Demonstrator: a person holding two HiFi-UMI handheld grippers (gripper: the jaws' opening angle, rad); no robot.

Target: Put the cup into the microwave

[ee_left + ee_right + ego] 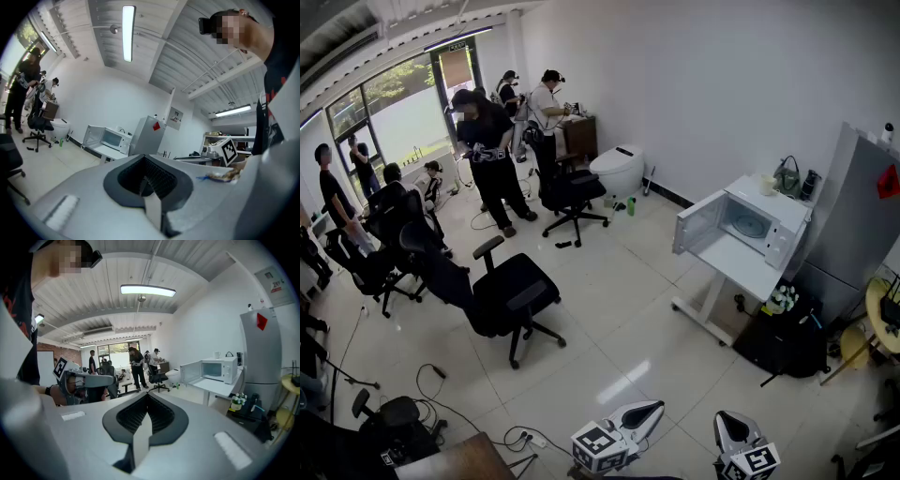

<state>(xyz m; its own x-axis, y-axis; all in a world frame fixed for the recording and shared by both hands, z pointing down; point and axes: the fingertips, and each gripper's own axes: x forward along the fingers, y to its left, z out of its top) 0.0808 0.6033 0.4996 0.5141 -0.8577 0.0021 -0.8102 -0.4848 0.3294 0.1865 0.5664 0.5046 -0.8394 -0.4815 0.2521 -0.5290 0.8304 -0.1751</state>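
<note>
The white microwave (766, 223) stands on a white table (741, 265) at the right, its door (699, 223) swung open to the left. A white cup (767, 185) sits on top of the microwave, also seen in the right gripper view as the cup (217, 354) above the microwave (213, 370). The left gripper view shows the microwave (112, 139) far off. My left gripper (654, 409) and right gripper (727, 418) hover at the bottom edge, far from the table. Both the left gripper (146, 157) and the right gripper (147, 395) are shut and hold nothing.
A grey fridge (859, 214) stands right of the table, and a dark bag (786, 343) lies under it. A black office chair (510, 296) stands mid-floor on the left, with cables (450, 403) nearby. Several people and more chairs fill the back left. A white toilet (619, 170) stands by the far wall.
</note>
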